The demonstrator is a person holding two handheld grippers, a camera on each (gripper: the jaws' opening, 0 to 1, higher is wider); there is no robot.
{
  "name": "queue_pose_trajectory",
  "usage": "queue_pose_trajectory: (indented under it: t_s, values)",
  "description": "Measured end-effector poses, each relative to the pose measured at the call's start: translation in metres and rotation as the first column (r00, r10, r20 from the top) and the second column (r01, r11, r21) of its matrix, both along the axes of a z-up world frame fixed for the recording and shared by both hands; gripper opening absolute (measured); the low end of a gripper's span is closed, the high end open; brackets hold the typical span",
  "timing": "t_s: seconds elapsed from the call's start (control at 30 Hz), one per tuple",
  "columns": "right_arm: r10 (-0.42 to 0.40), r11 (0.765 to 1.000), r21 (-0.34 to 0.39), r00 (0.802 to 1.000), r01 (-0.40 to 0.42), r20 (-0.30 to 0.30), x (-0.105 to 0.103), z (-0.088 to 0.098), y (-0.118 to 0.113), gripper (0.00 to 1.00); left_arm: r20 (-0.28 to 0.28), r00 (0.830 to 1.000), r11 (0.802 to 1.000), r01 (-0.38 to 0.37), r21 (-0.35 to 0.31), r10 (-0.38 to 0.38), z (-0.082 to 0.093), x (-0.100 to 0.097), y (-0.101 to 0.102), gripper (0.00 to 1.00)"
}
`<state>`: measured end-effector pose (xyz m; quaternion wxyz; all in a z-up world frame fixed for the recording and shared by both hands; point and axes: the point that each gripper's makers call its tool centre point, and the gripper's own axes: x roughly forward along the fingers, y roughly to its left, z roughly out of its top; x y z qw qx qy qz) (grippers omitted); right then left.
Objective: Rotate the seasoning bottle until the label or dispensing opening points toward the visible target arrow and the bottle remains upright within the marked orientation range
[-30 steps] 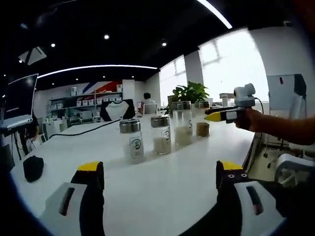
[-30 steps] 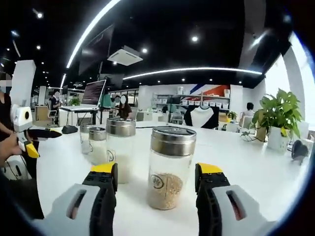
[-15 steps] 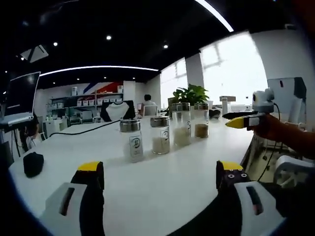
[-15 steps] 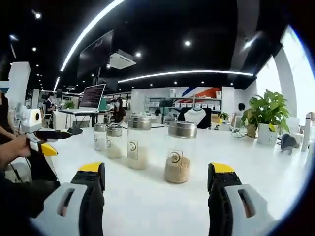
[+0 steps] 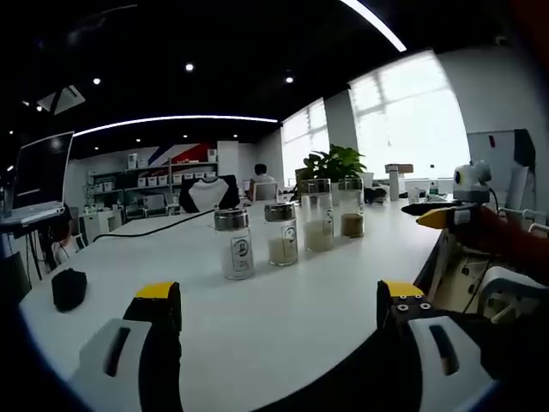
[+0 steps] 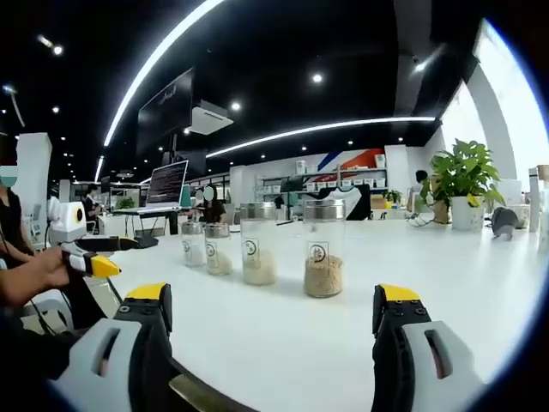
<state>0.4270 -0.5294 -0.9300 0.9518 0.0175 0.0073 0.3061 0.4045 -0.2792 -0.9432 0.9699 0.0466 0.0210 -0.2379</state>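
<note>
Item: four seasoning bottles in a row on a white table (image 5: 283,326), all upright, each clear-walled with a metal cap and a small round label on the body.

Location, left gripper view: row at about 12 o'clock from the jaws, well apart from them. Nearest bottle (image 5: 233,245) with white contents, second bottle (image 5: 281,234) with pale grains, third bottle (image 5: 316,215) taller, far bottle (image 5: 350,208) with brown grains.

Location, right gripper view: same row at about 12 o'clock, reversed, with the brown-grain bottle (image 6: 324,249) nearest and its label facing the camera.

Target arrow: not made out on the tabletop; possibly too small or washed out at this range.

Left gripper (image 5: 279,311): released, jaws spread wide, nothing between them, well short of the row.

Right gripper (image 6: 273,311): likewise released and empty, low at the table edge.

Handling, as judged: probably glass, so rigid, smooth, slippery and breakable; partly filled, so moderate weight sitting low. Tall and narrow, hence liable to tip if pushed near the cap.

Hold, as judged: across the body at mid-height or lower, below the cap, with firm even pressure; turn about the vertical axis with the base flat on the table.

Other: black object (image 5: 69,288) at 9 o'clock on the table; potted plant (image 6: 464,182) at 2 o'clock.
</note>
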Motion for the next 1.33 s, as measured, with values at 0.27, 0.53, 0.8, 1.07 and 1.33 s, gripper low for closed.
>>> queue_pose_trajectory:
  t_s: [0.27,0.53,0.8,1.07,1.33]
  values:
    - [0.022,0.999,-0.045,0.999,-0.021,0.027,-0.007,-0.005,0.008,0.99,-0.002,1.000,1.000,-0.006,-0.018,0.005,0.002,-0.001,0.003,1.00]
    - [0.036,0.998,-0.045,0.999,-0.035,0.022,-0.011,-0.008,0.016,0.99,0.005,1.000,0.999,-0.016,-0.033,0.016,0.004,-0.003,0.008,1.00]
    - [0.035,0.999,-0.011,0.999,-0.035,0.009,-0.013,-0.005,0.011,0.99,0.004,1.000,0.999,-0.011,-0.041,0.011,0.003,-0.004,0.004,1.00]
    - [0.007,1.000,-0.004,1.000,-0.007,0.014,-0.012,-0.004,-0.003,0.97,-0.013,1.000,0.999,-0.003,-0.037,0.002,-0.004,-0.004,-0.002,0.99]
    - [0.004,1.000,-0.008,1.000,-0.004,0.008,-0.011,-0.008,-0.005,0.96,-0.029,1.000,1.000,-0.008,-0.023,0.007,-0.009,-0.003,-0.002,0.99]
